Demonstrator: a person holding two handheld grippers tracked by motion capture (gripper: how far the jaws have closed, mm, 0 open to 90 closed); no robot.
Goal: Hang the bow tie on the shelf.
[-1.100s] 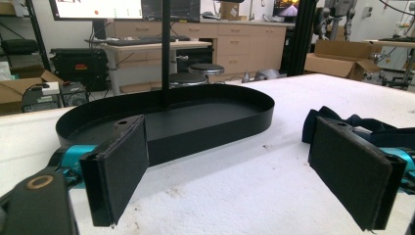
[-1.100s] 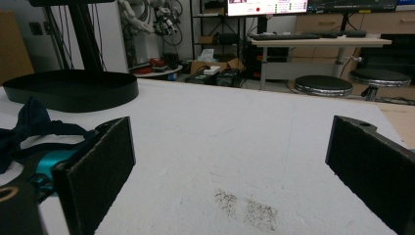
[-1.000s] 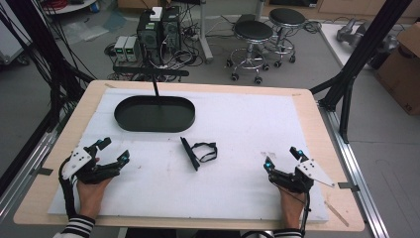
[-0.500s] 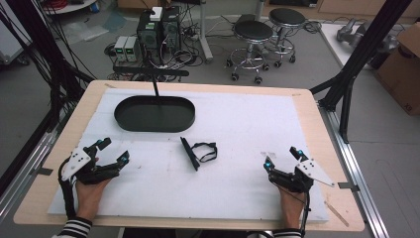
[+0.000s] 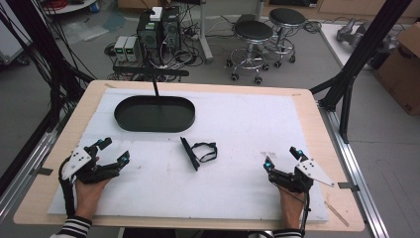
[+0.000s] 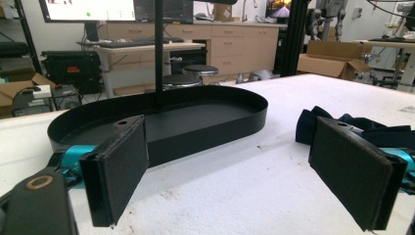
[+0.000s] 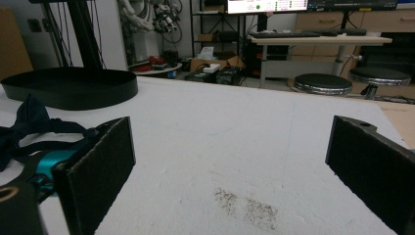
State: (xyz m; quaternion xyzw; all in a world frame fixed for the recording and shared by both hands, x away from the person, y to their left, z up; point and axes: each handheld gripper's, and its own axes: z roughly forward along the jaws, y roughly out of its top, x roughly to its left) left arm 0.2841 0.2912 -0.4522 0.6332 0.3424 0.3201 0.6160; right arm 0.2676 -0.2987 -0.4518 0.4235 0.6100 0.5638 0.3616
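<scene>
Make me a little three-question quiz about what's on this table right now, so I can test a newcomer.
1. True or false: the dark bow tie lies inside the black oval tray.
2. How do the jaws of the left gripper and the right gripper stand? A) both open, holding nothing B) both shut C) one shut on the bow tie
3. Fill in: on the white mat, the bow tie lies between the two grippers and on the person's side of the ____.

Key
1. False: it lies on the mat, apart from the tray.
2. A
3. tray
</scene>
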